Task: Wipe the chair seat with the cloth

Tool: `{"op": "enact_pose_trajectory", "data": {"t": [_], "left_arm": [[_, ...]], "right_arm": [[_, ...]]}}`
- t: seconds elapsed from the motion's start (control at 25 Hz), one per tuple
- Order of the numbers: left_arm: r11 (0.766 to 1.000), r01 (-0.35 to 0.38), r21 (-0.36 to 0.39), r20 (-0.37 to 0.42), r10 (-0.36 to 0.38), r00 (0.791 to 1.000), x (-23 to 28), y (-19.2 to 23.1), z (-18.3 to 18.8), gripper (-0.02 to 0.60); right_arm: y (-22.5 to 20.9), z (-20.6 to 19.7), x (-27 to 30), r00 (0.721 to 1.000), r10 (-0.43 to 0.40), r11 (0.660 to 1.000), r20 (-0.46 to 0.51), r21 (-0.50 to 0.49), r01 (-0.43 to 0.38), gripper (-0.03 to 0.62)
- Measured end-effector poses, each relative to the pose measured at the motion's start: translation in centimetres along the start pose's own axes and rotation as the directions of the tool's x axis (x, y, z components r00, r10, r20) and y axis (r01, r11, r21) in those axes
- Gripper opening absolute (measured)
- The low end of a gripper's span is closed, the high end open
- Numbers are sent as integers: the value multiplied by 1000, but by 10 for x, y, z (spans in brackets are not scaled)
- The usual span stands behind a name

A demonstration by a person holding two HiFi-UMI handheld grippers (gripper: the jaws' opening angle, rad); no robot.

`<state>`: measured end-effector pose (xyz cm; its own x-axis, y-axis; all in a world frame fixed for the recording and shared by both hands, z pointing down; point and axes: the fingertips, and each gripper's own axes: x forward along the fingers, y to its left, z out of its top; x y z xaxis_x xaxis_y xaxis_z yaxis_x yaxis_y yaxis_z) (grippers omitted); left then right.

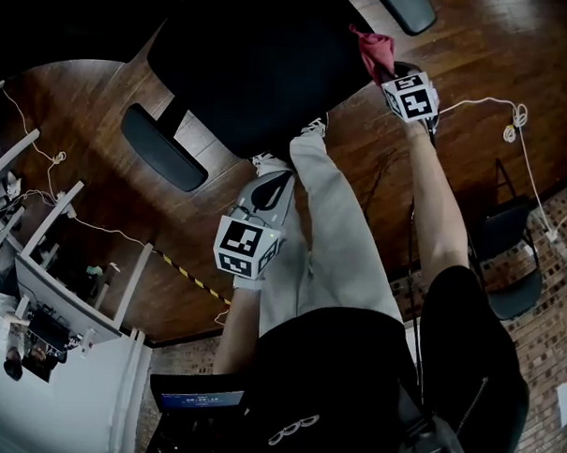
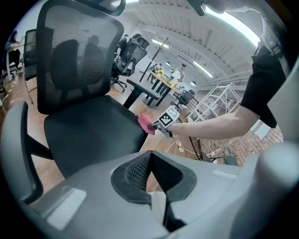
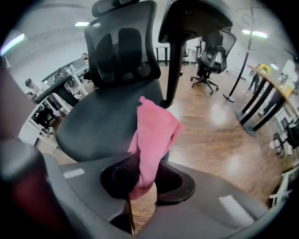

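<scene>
Right gripper view, jaws clamping pink cloth (image 3: pixel 153 133), black chair seat (image 3: pixel 98 126)

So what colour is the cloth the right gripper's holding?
Pink. The cloth shows best in the right gripper view.

From our head we look steeply down; both gripper cameras sit near the chair seat (image 2: pixel 93 135), sharing it.

This is an open-plan office. A mesh-backed office chair (image 2: pixel 79 60) stands on a wooden floor (image 3: pixel 219 126), with more swivel chairs (image 2: pixel 131 51), long tables (image 2: pixel 161 81), ceiling strip lights (image 2: pixel 233 21), metal shelving (image 2: pixel 217 100) and a brick wall (image 1: pixel 550 345).
</scene>
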<state>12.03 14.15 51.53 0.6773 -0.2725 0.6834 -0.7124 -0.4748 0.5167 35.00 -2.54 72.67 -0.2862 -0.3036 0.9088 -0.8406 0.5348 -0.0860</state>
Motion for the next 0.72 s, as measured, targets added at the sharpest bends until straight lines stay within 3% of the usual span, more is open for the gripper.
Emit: {"op": "enact_pose_trajectory", "data": {"t": [0.08, 0.16, 0.32, 0.52, 0.72], "left_arm": [[1000, 3, 0, 5, -3, 1000, 0, -2, 0, -9], [1000, 8, 0, 7, -8, 1000, 0, -3, -4, -9], [1000, 8, -9, 6, -8, 1000, -10, 2, -21, -9], [1000, -5, -22, 19, 6, 1000, -38, 11, -44, -9], [999, -26, -40, 39, 28, 999, -69, 28, -68, -9]], "right_arm": [[-25, -9, -10, 994, -109, 994, -24, 5, 109, 74], [-35, -18, -13, 986, -162, 987, -44, 11, 163, 74], [13, -32, 8, 990, -109, 988, -84, -122, 98, 72], [70, -40, 21, 983, -128, 984, -130, -140, 109, 71], [140, -41, 32, 981, -73, 961, -179, -275, 21, 72]]}}
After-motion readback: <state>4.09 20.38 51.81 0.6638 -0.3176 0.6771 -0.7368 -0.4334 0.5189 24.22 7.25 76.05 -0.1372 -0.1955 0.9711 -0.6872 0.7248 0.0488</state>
